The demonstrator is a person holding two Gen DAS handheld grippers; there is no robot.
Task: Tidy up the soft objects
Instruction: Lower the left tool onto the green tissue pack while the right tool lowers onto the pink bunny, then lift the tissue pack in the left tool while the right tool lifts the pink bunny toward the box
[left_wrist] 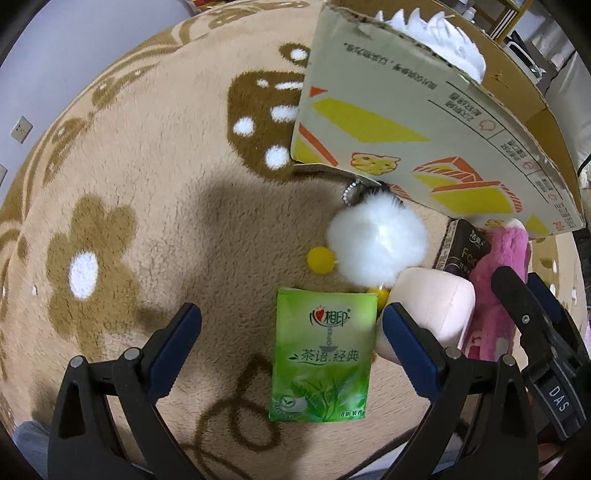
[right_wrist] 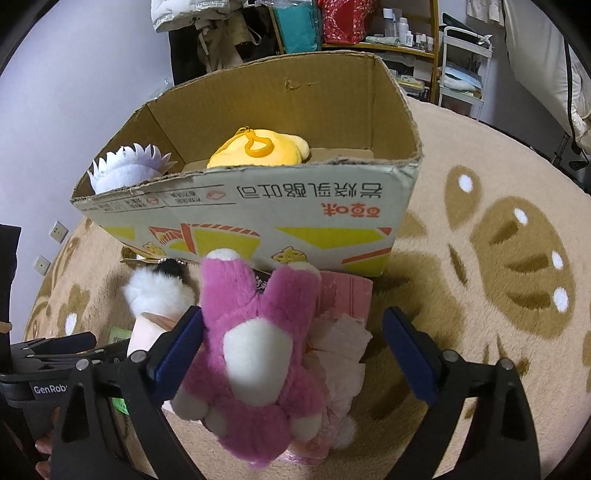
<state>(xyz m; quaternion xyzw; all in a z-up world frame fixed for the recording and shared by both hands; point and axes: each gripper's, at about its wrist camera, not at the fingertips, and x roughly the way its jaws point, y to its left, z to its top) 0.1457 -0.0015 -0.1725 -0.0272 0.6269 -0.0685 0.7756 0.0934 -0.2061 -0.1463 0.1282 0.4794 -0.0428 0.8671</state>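
Observation:
A green tissue pack [left_wrist: 322, 355] lies flat on the rug between the fingers of my open left gripper [left_wrist: 291, 345]. Beyond it sit a white pompom [left_wrist: 376, 242], a small yellow ball [left_wrist: 320, 259] and a pale pink plush [left_wrist: 430, 308]. A magenta plush toy [right_wrist: 255, 354] lies between the fingers of my open right gripper [right_wrist: 293, 350], its body against the left finger, on top of a pink tissue pack [right_wrist: 347, 306]. The cardboard box [right_wrist: 258, 206] holds a yellow plush [right_wrist: 260, 149] and a white spiky plush [right_wrist: 127, 166].
A beige rug with brown flowers [left_wrist: 122, 206] covers the floor. A black packet [left_wrist: 463, 251] leans by the box. Shelves with bottles and bags [right_wrist: 373, 26] stand behind the box. The left gripper [right_wrist: 48, 363] shows at the right wrist view's left edge.

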